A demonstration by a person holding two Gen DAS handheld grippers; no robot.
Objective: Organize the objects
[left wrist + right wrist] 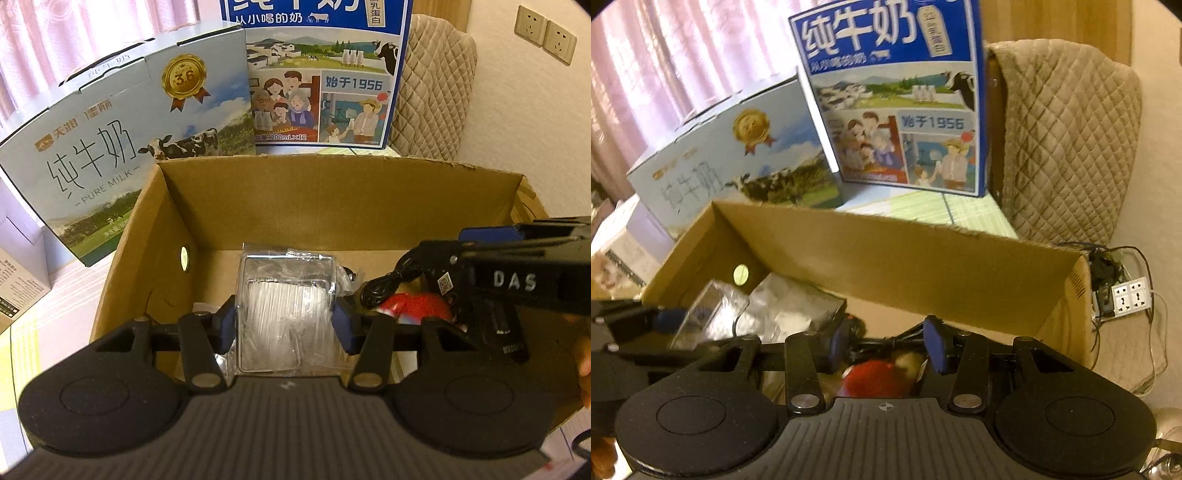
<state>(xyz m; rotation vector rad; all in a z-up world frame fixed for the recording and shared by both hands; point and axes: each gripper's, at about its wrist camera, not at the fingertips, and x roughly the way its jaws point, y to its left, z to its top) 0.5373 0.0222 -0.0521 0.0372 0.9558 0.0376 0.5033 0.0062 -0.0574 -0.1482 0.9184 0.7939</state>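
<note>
My left gripper [286, 325] is shut on a clear plastic package [284, 295] with white contents and a thin wire frame. It hangs low inside the open cardboard box [332, 192]. My right gripper [886, 345] is beside it in the same box, shut on a red object [875, 373] that has a black cable [886, 341] bunched on it. The left wrist view shows the right gripper [480, 251] side-on above the red object [417, 306] and cable [384, 284]. In the right wrist view, the left gripper [665, 319] and package [790, 306] sit at the left.
Two milk cartons stand behind the box: a pale blue one [110, 155] on the left and a dark blue one [321, 74] upright. A quilted chair back [1067, 147] is at the right. A power strip [1126, 299] with cords lies on the floor.
</note>
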